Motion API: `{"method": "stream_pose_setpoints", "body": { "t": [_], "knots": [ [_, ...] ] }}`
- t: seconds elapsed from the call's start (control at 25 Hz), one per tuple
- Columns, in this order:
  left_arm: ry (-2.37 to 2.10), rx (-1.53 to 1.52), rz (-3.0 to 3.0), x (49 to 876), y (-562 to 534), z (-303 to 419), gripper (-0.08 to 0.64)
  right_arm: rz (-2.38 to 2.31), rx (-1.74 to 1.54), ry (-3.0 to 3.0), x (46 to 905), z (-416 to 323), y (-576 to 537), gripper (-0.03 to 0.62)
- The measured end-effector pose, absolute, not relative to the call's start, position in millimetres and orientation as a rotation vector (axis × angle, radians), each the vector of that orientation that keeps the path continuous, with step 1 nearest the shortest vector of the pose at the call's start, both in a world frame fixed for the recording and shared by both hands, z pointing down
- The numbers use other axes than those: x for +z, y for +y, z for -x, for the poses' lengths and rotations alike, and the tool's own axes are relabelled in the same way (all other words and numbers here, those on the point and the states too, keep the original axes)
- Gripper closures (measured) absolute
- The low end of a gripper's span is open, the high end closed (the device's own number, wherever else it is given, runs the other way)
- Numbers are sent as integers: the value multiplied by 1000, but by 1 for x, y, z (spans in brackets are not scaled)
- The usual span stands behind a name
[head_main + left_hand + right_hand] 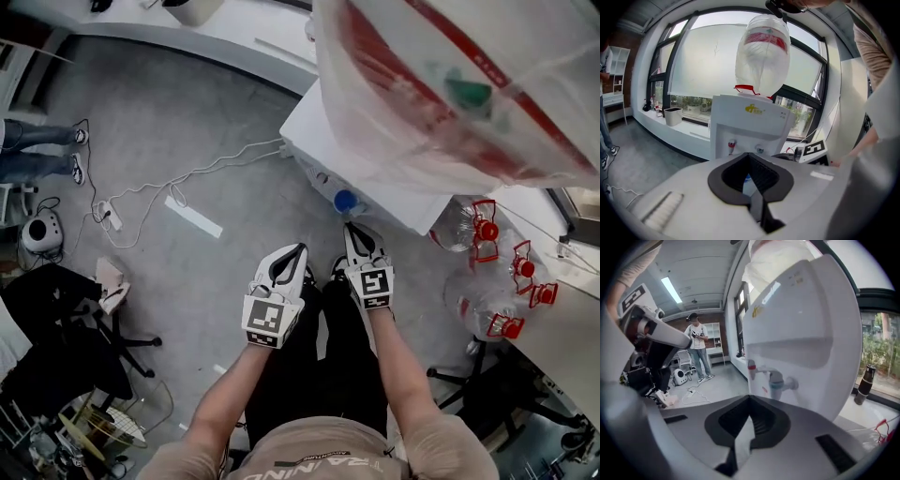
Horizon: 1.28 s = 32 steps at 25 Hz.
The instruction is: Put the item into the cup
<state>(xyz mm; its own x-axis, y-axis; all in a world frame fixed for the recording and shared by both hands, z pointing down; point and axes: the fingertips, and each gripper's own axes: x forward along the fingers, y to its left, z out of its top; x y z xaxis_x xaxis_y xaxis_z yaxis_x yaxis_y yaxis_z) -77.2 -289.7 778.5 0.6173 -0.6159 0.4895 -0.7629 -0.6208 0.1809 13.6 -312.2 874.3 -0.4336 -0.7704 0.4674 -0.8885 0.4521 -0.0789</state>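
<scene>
Head view: my left gripper (300,248) and right gripper (352,228) face the dispenser (394,202), fingers closed, empty; no cup visible, so I'd find it first.

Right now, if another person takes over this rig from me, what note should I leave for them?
Left tool: shut, holding nothing.
Right tool: shut, holding nothing.
Both are held side by side in front of the white plastic water dispenser.
No cup and no item show in any view.
Done: nothing that can be seen.
Left: find the item and the cup, grasp the item, put it into the cup.
</scene>
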Motion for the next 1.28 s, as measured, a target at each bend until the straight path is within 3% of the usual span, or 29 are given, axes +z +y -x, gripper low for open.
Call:
{"method": "stream_pose_setpoints", "body": {
  "t": [1.28],
  "knots": [
    [-967,551,-2481,819,-272,60,552,-1457,467,-2244,943,-22,-352,580]
  ]
}}
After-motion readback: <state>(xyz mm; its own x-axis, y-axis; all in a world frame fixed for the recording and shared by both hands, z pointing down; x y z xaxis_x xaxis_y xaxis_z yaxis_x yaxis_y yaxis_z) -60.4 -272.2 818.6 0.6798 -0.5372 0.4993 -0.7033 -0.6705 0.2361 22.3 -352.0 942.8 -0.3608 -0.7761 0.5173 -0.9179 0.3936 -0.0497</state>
